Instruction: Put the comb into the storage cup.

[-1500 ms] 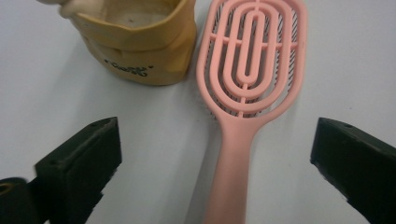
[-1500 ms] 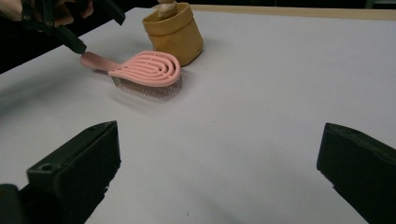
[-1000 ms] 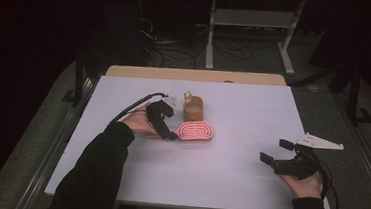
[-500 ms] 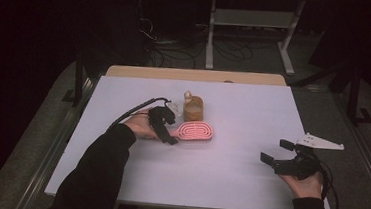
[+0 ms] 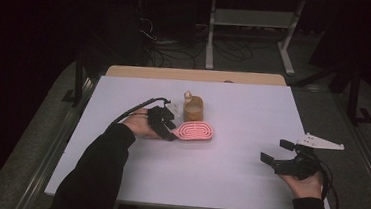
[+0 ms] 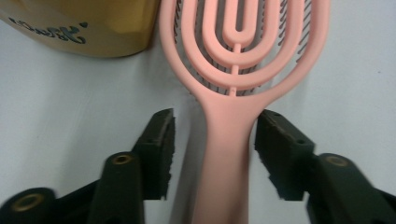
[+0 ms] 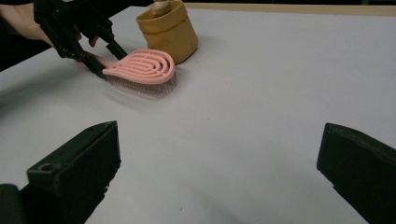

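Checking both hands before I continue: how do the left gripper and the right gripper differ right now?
The left gripper has been closing, its jaws straddling the pink brush handle, a gap showing on the left side; the right gripper stands wide open with nothing between its jaws. The left sits mid-table beside the yellow pouch; the right rests near the table's right edge. Both have black jaws.

Dark room, white table (image 5: 248,179), grey rack (image 5: 250,19) behind
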`<state>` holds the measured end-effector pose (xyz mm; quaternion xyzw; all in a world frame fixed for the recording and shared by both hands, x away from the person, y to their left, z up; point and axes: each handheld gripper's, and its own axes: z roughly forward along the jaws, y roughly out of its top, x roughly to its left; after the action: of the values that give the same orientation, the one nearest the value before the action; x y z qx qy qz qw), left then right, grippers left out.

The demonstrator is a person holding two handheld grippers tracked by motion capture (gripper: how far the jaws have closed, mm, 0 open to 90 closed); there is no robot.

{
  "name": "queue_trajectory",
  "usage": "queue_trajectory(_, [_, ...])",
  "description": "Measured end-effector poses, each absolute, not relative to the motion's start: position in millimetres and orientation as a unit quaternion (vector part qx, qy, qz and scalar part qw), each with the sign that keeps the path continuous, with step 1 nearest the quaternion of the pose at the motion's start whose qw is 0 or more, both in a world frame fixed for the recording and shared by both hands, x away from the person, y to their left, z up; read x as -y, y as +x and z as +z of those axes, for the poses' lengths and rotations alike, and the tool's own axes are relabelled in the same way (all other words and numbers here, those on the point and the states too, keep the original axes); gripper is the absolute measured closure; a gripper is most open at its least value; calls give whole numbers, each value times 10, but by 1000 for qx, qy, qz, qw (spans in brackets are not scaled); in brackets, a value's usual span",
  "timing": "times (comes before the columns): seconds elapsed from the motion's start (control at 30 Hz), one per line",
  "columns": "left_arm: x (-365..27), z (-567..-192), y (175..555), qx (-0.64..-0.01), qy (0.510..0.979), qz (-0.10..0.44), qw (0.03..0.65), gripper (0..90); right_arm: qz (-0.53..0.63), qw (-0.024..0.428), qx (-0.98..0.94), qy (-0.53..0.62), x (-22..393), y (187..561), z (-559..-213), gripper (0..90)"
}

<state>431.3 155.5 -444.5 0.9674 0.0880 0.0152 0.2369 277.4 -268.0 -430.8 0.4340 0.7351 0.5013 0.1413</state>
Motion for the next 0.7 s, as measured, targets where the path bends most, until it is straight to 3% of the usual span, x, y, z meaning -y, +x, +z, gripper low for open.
queue_trajectory(0.1, [-1567,-4446,4307,-83,969,5,232,641,501,141,-735,435,2681,2774,-4309,0])
queue_trajectory(0.2, [-1558,-4441,4285,-75,971,6,227,693,501,141,-735,434,2679,2774,-4308,0])
queue_trajectory(0.7, [-1598,-4369,4156,-55,969,50,237,699,498,141,-737,434,2675,2779,-4315,0])
